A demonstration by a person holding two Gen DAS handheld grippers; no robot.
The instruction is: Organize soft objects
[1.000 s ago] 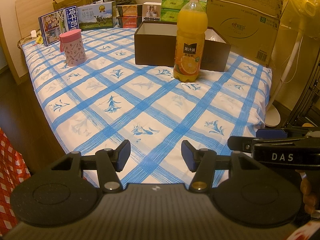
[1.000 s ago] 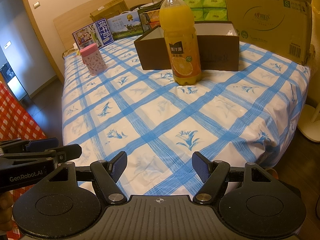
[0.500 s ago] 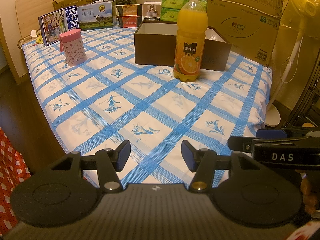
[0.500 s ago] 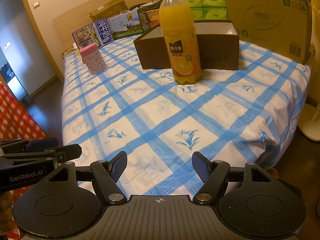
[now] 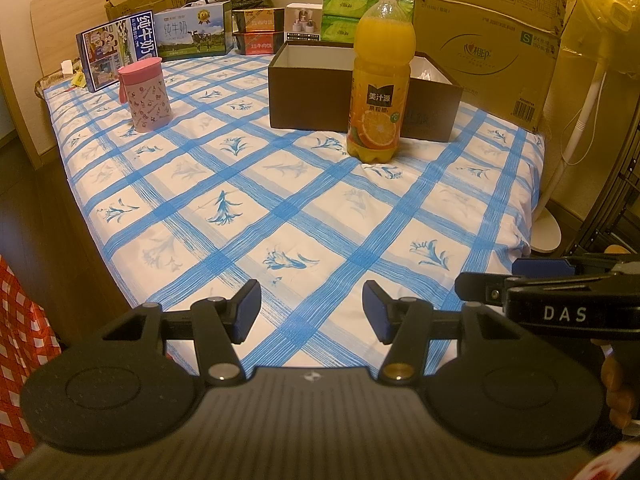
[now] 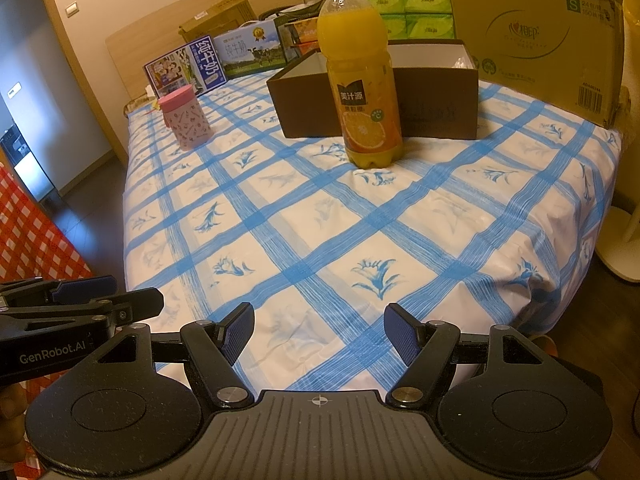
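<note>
A: Where do things stand?

B: Both tongs hang over the near edge of the bed (image 5: 280, 216), side by side. The left tongs (image 5: 311, 312) have their pads apart with nothing between them, and the right tongs (image 6: 319, 333) likewise, a little wider.

A: And what is there to organize?

B: An orange juice bottle (image 6: 362, 80) stands upright on the blue-checked sheet, just in front of an open brown box (image 6: 436, 92), close to its front wall. A pink cup (image 5: 145, 95) stands well apart, toward the far left. Green tissue packs (image 5: 340, 16) sit behind the box. Which of these counts as soft I can't tell for certain; the tissue packs look likeliest, and the box looks like the place to put things.

A: So how should the first reach go?

B: I'd say nothing is started yet. Reaching the packs means passing over the box and round the bottle, which could tip on the soft mattress. Go in from the side clear of the bottle, keep the pads wide, and close gently across a pack's narrow faces so it doesn't crush or slip.
</note>
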